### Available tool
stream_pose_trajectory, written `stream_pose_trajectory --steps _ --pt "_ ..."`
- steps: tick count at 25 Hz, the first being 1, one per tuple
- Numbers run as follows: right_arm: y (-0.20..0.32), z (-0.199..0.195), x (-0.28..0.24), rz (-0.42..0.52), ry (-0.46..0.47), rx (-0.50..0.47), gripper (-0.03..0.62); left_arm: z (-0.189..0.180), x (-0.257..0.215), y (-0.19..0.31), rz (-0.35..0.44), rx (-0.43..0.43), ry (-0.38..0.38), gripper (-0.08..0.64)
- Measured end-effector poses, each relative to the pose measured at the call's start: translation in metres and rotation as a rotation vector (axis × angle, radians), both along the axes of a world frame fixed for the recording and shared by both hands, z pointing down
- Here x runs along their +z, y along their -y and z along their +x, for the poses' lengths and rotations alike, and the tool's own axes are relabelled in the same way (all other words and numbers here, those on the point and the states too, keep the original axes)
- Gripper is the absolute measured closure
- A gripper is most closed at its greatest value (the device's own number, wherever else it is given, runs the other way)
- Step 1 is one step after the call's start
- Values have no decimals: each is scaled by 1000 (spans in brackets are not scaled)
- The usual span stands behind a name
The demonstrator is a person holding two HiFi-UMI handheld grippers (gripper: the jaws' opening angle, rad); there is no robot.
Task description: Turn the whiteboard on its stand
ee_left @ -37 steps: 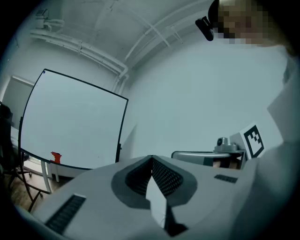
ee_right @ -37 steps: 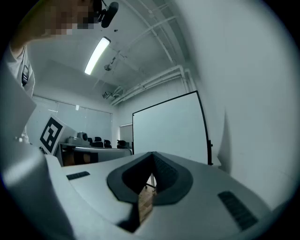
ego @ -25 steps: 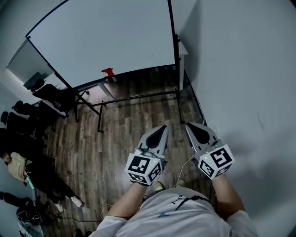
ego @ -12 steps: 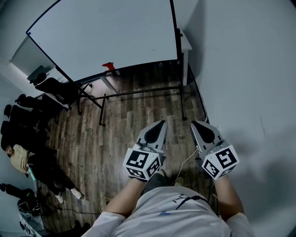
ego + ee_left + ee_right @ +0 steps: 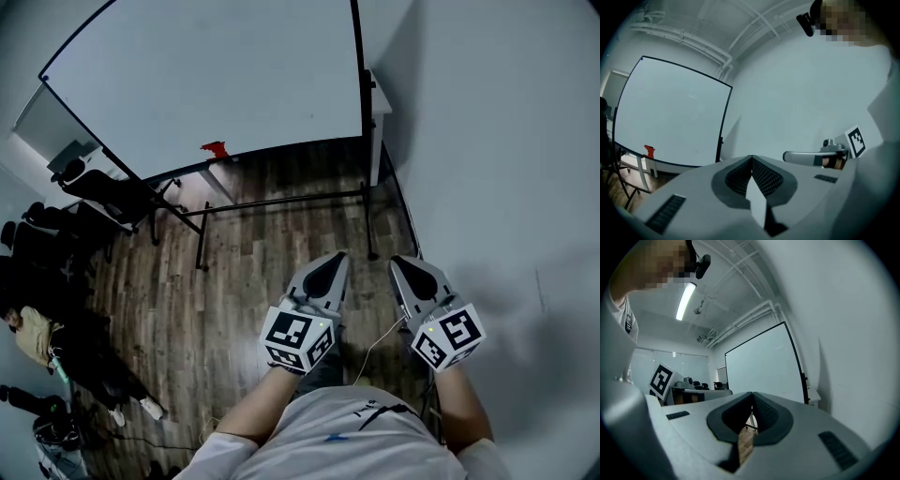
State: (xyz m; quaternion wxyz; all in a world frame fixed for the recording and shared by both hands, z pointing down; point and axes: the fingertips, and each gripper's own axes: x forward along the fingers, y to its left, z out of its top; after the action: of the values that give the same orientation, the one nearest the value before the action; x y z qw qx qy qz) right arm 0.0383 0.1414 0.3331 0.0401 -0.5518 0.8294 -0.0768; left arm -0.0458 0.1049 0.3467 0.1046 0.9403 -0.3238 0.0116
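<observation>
1. Whiteboard point(image 5: 216, 75) fills the head view from 10 to 12 o'clock. It stands upright with its white face turned towards the person. Its long axis runs side to side, the bottom edge climbing a little towards 1 o'clock. Its right edge sits near the pale wall point(image 5: 487, 141).
2. Under it is the black stand point(image 5: 281, 200): a crossbar parallel to the board's long axis, with legs planted on the wooden floor point(image 5: 244, 272).
3. Out at 9 o'clock, dark office chairs point(image 5: 112, 192) crowd just beside the board's left corner.
4. Down at 6 o'clock is the left gripper point(image 5: 335, 259), nose aimed up towards the board and well apart from it. Its own view shows the jaws pressed together with nothing between them.
5. Right next to it at 5 o'clock is the right gripper point(image 5: 399, 264), pointing the same way. Its jaws are closed tight and empty, and it is also well short of the board.
6. Smallest is a red object point(image 5: 216, 148) perched on the board's bottom rail, left of centre. The rail carries nothing else that can be made out.
</observation>
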Motion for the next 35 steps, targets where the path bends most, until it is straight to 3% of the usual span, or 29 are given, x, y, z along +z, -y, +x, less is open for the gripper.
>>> stream_pose_trajectory --steps 13,19,27,35 --pt "187 -11 -8 5 -33 67 580 9 -2 181 63 110 20 549" --pt "238 -11 0 -25 -58 104 580 15 5 235 36 132 1 549" --pt "309 21 13 -30 -47 97 580 44 18 297 18 136 8 549" --pt "398 77 24 -17 -58 33 580 96 28 375 37 75 42 549"
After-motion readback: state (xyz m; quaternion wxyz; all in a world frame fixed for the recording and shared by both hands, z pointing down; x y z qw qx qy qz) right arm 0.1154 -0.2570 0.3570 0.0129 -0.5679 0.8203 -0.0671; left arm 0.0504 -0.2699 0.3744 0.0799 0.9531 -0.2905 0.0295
